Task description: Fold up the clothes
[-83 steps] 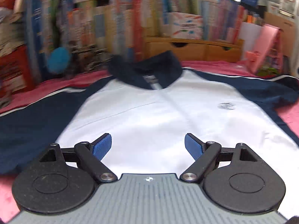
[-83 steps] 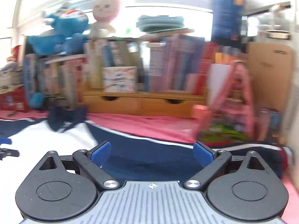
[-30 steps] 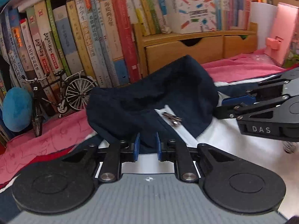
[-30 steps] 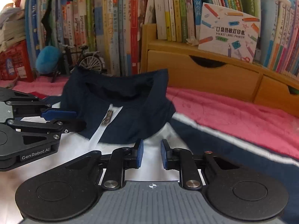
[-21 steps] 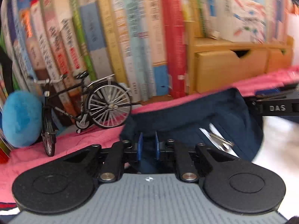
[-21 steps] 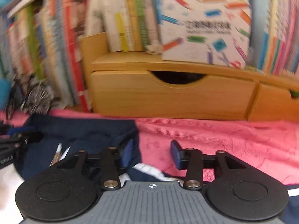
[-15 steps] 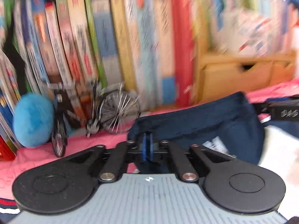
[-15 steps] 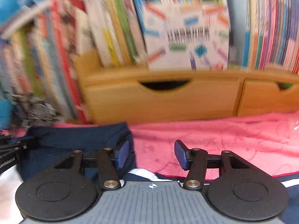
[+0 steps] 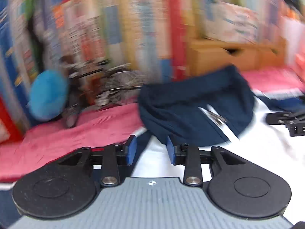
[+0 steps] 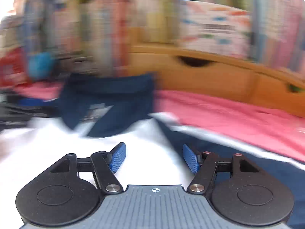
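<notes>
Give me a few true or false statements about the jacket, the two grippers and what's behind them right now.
1. The left gripper is clamped on the collar. False: its jaws have just been opening and hold nothing.
2. The right gripper is open over the jacket. True.
3. The jacket lies on a green cloth. False: the cloth is pink.
4. Wooden drawers stand behind the jacket. True.
5. The jacket's front is white. True.

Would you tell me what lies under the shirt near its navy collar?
A pink cloth spreads out from under the shirt on both sides of the navy collar. What supports the cloth, and whatever sits directly beneath the shirt, is covered and cannot be seen.
</notes>
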Demonstrator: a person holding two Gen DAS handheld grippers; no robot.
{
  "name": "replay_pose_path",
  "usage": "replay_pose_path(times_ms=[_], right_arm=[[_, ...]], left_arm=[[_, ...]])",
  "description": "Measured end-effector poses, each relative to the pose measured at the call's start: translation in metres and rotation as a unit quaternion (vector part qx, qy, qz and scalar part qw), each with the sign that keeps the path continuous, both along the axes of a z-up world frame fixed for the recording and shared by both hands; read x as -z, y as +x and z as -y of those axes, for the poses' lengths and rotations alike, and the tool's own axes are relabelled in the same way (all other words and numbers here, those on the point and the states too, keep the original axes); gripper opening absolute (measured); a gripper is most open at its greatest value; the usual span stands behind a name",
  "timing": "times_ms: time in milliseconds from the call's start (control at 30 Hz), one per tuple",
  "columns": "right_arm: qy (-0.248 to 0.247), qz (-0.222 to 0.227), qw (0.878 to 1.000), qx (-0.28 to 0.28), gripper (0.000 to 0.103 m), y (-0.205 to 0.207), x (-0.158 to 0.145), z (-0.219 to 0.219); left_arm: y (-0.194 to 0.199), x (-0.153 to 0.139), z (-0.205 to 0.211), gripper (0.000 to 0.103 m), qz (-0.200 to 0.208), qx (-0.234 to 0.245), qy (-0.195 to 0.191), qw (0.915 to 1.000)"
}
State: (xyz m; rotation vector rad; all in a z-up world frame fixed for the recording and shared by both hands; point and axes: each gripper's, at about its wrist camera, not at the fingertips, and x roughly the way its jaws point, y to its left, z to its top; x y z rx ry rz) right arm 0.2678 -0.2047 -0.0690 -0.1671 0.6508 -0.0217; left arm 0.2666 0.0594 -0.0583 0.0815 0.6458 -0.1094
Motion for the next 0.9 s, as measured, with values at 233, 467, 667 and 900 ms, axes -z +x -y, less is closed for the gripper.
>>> replay_pose_path(times_ms=[233,467,667,900], right_arm=[[0.085,0.048,0.993,-0.066,0.093,-0.084,-0.047,0.055],[0.095,0.057,0.974,-0.195,0.1,-0.229,-0.08,0.067],[0.004,0.087,0.982,-0.17,0.103,-0.351,-0.095,0.101],[0.046,0.138,0.984,-0.103,0.103,-0.435,-0.055,0.074]], left_arm=[[-0.089,-0.04,0.005,0.056,0.051,0.054,-0.007,0.9972],[-0.224,-0.046,0.026,0.072,0.058,0.128,-0.045,0.989],[-0.321,-0.033,0.028,0.077,0.07,0.102,-0.025,0.992],[-0.381,-0.015,0.043,0.082,0.098,0.036,-0.072,0.9919]])
